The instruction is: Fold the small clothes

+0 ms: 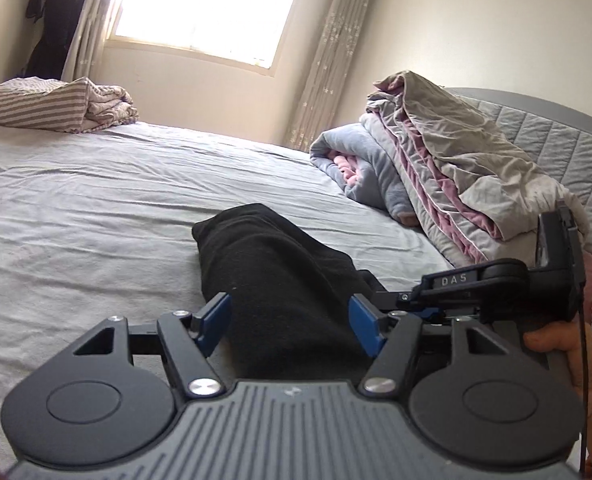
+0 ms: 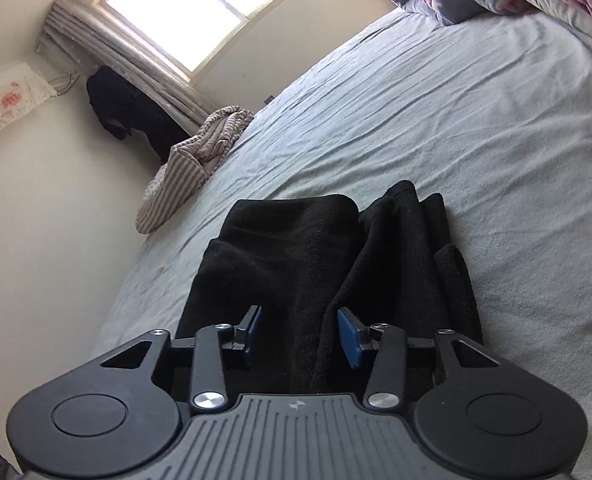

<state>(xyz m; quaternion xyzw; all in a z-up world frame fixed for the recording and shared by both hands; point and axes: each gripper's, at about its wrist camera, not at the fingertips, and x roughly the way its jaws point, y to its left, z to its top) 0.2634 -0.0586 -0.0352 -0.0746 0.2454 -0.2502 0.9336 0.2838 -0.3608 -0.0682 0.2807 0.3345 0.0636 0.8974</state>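
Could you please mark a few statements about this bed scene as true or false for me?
1. The black garment lies on the grey bedsheet. True.
2. The left tool is clamped shut on nothing. False: its jaws stand apart, with the garment between them.
3. A striped cloth sits on the bed near the window. True.
4. The folded quilts are stacked on the floor. False: they rest on the bed by the headboard.

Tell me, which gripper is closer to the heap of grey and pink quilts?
Right. The right gripper is at the edge of the black garment that faces the quilts. The left gripper is beside it, on the side away from them.
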